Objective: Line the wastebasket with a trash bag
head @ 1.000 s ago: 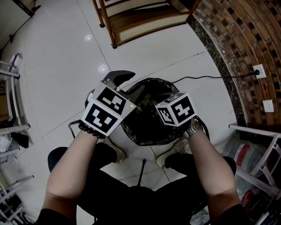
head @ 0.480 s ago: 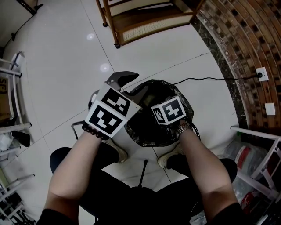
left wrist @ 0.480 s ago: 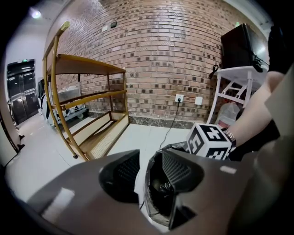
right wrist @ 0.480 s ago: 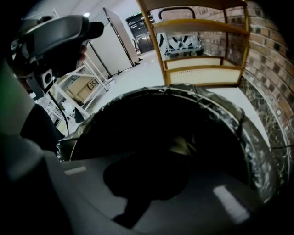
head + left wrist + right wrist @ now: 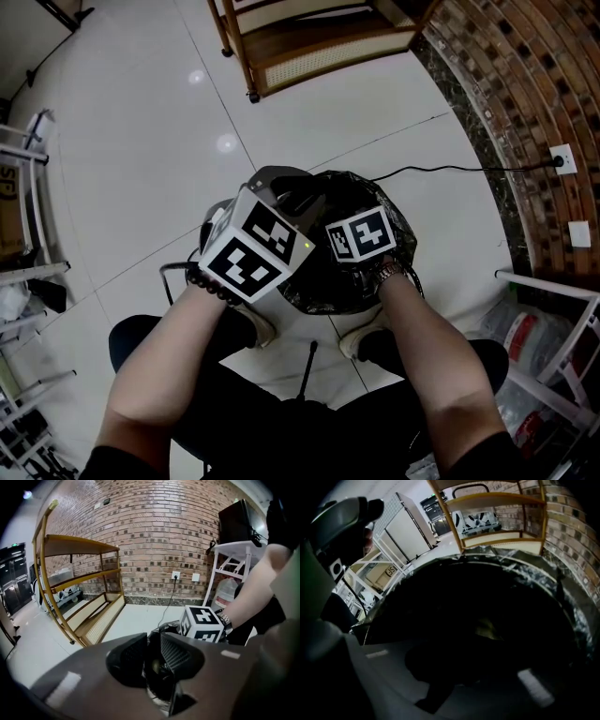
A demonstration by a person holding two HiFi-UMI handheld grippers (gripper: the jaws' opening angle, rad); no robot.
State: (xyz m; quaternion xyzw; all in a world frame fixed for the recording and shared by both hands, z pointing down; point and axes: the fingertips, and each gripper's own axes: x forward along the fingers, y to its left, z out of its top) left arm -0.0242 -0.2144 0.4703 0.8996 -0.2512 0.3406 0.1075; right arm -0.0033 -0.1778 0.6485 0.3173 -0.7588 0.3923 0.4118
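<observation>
Bag covers the basket, on the floor between your feet. Your left hand-held gripper pinches bag film at the left rim, probably to seat it. The right hand-held gripper reaches inside, its jaws lost in darkness. Open floor all round; the shelf stands well apart.

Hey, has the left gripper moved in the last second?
Yes. In the head view the left gripper has shifted right, toward the trash bag, which has stayed put. Its jaws now reach further over the bag's left rim.
</observation>
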